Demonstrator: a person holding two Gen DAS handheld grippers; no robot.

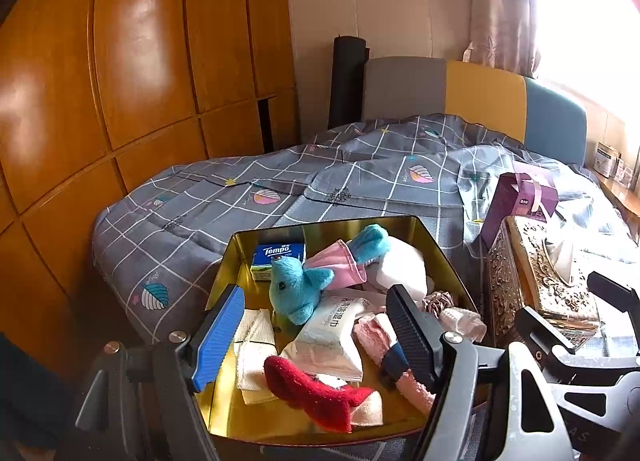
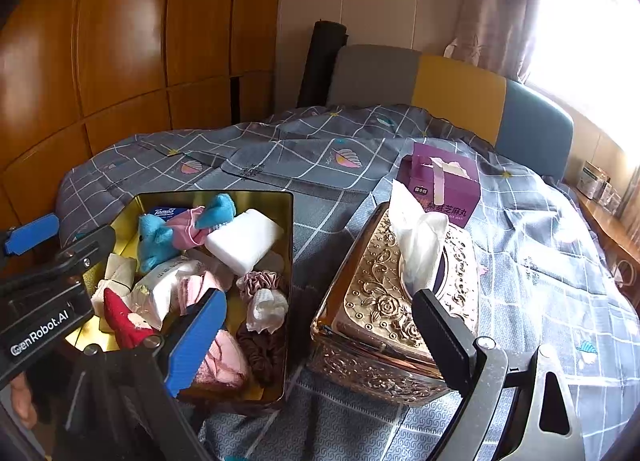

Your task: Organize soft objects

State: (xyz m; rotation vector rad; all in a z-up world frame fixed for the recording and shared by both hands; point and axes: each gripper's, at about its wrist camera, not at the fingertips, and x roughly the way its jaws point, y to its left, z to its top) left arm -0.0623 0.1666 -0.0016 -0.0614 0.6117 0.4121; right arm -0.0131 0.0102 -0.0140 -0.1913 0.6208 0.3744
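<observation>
Both my grippers hover with jaws apart, holding nothing: left gripper (image 1: 316,333) over the gold tin (image 1: 240,245), right gripper (image 2: 320,325) over the tissue box (image 2: 384,301) beside it. Tin sits at the bed's (image 2: 320,165) near edge; blue plush toy (image 1: 294,289), red sock (image 1: 316,393), wipes pack (image 1: 332,325), scrunchies inside.

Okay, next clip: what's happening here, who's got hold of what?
Nothing is held yet. A person holds both grippers over a bed: the left gripper, jaws open, hangs above a gold tin full of soft bits, a blue plush toy, a red sock, a wipes pack. The right gripper, also open, faces the ornate tissue box beside the tin.
</observation>
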